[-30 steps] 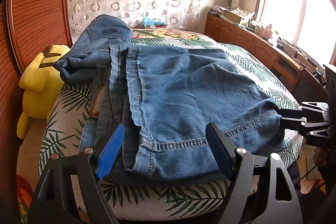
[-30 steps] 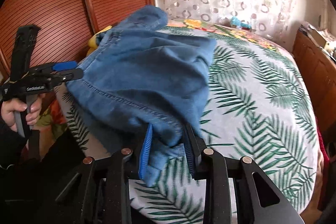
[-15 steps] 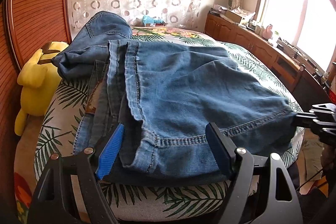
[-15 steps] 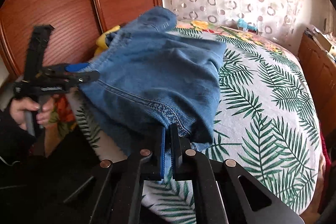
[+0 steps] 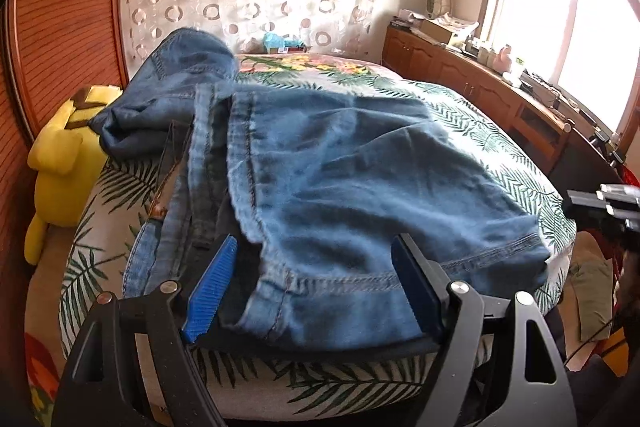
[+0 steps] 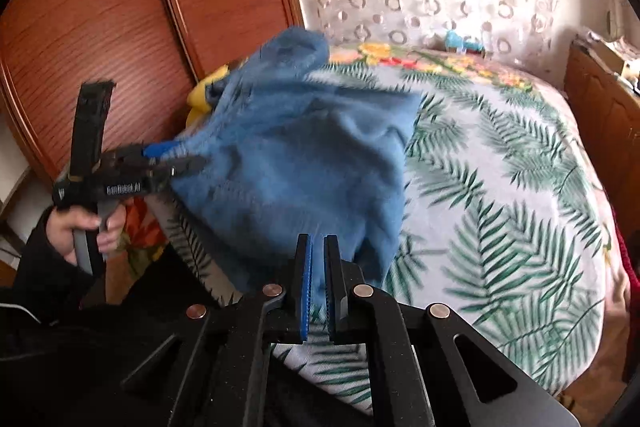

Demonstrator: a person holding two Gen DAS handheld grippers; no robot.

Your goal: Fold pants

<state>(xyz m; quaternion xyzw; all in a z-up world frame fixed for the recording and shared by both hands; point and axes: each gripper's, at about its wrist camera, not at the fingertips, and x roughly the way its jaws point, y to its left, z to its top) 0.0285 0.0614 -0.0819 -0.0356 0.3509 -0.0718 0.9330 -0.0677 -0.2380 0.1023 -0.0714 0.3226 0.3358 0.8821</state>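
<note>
Blue denim pants (image 5: 340,167) lie bunched on the bed's near left part, hem toward me; they look blurred. My left gripper (image 5: 316,243) stands open and wide, its pads either side of the hem's left end without pressing it. In the right wrist view my right gripper (image 6: 318,239) has its pads almost together at the pants' (image 6: 300,155) near corner, with denim showing in the narrow slit; its jaws are opening slightly. That view also shows the left gripper (image 6: 192,161) at the hem's far end. The right gripper (image 5: 572,205) shows at the left wrist view's right edge.
The bed (image 5: 500,131) has a palm-leaf cover (image 6: 500,187) with much bare room to the right. A yellow plush toy (image 5: 60,163) sits between bed and wooden wardrobe (image 6: 100,7). A wooden sideboard (image 5: 460,71) runs under the window. A person's hand (image 6: 80,227) holds the left gripper.
My right gripper closed from a hand-wide gap onto the hem corner, then rose and drew back a little; the denim shifted with it and blurs. The left gripper stayed open in place.
</note>
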